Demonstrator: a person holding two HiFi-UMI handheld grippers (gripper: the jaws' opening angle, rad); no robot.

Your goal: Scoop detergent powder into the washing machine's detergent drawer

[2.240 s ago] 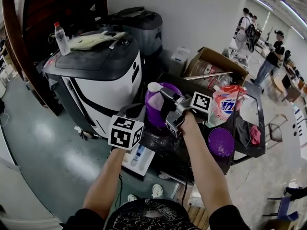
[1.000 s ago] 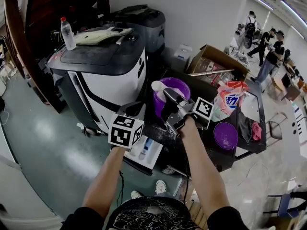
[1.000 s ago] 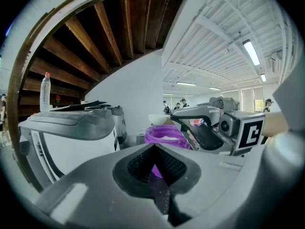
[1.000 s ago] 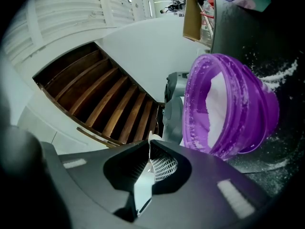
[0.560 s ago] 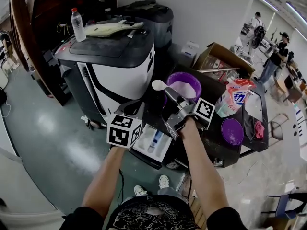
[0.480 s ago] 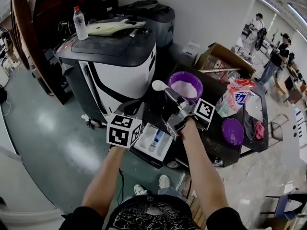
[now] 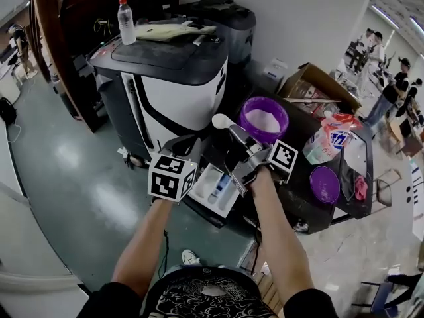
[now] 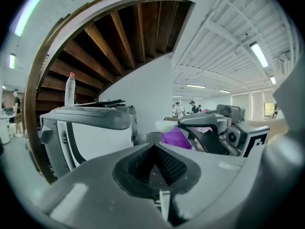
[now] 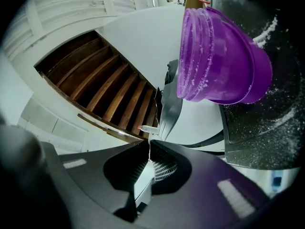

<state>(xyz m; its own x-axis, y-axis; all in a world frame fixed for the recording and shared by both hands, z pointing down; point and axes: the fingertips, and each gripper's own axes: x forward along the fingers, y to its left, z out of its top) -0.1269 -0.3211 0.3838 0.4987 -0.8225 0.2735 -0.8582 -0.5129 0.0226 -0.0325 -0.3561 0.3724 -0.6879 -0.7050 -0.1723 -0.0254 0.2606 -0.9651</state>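
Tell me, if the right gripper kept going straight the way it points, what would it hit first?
Probably the washing machine: the right gripper, shut on the white scoop, aims at its white front, so the scoop would touch first. The purple tub sits off to one side. Depth is hard to judge.

I am wearing a black shirt (image 7: 199, 298) with a pale swirling print and short black sleeves (image 7: 111, 302). My left gripper (image 7: 187, 146) and right gripper (image 7: 233, 134) are showing grey moulded bodies, ribbed dark pads (image 8: 167, 164) and white cubes (image 7: 173, 177) with black square markers.
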